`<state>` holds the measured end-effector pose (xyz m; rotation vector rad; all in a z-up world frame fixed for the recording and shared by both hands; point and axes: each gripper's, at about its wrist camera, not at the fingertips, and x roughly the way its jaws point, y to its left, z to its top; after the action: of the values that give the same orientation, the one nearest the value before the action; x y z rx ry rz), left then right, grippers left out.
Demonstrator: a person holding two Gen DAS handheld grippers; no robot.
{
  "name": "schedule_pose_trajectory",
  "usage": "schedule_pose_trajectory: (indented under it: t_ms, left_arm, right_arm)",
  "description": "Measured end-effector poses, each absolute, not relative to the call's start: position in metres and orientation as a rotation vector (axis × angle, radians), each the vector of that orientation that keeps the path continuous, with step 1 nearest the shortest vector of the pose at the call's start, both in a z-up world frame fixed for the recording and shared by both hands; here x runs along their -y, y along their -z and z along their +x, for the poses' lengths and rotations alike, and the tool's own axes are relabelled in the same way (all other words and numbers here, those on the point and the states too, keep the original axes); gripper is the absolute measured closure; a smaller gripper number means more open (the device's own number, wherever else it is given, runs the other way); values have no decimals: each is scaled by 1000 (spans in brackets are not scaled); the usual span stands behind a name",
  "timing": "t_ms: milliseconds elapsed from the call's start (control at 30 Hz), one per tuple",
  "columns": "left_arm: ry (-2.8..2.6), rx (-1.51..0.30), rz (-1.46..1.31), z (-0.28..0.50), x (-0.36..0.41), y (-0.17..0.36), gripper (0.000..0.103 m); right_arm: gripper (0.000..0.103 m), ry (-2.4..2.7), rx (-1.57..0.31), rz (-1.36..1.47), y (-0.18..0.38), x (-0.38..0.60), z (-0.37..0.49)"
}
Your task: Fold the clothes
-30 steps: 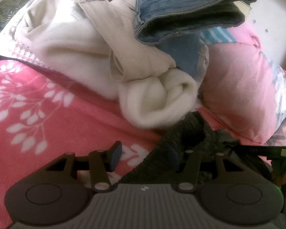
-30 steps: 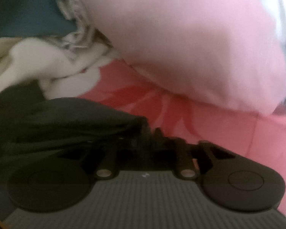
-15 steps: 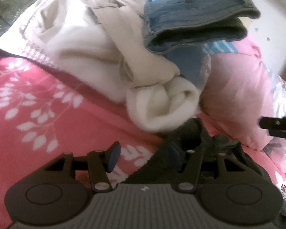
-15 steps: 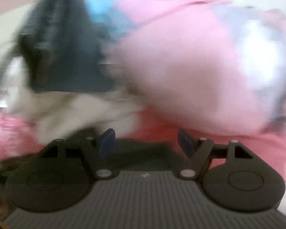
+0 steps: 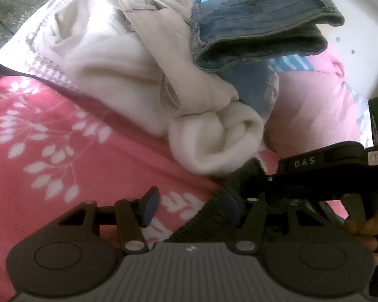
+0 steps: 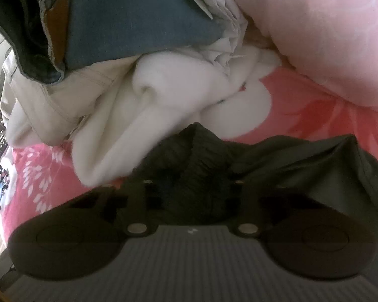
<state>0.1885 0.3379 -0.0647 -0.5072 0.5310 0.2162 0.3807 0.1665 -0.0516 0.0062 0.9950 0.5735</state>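
A dark ribbed garment (image 5: 214, 214) lies crumpled on the pink floral bedsheet (image 5: 63, 151). My left gripper (image 5: 190, 207) stands open low over the sheet. The garment's ribbed edge reaches the inner side of its right finger, and its left finger is over bare sheet. From the right my right gripper (image 6: 191, 191) reaches in over the same garment (image 6: 302, 166). Its jaws are closing, with a bunched fold of the dark fabric filling the gap between them. A hand (image 5: 363, 229) holds its handle.
Just behind the garment rises a heap of unfolded clothes: a cream fleece (image 5: 214, 141), beige trousers (image 5: 163, 37) and blue jeans (image 5: 264, 20). A pink pillow (image 5: 312, 108) sits at the right. Open bedsheet stretches to the left.
The right gripper has swung in from the right and come down on the dark garment; its jaws opened wide, then closed on the fabric. The left gripper has stayed put.
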Motion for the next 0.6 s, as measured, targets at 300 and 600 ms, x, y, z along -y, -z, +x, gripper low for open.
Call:
schedule_pose_trajectory:
  t_ms: [300,600]
  left_arm:
    - [-192,-464,-479,178,-333,57,46]
    - [-179,-490,-428,184,-325,60,43]
  right_arm:
    - [97,-618,-882,15,19,-174,364]
    - [97,-647,-877,25,36,-192,376]
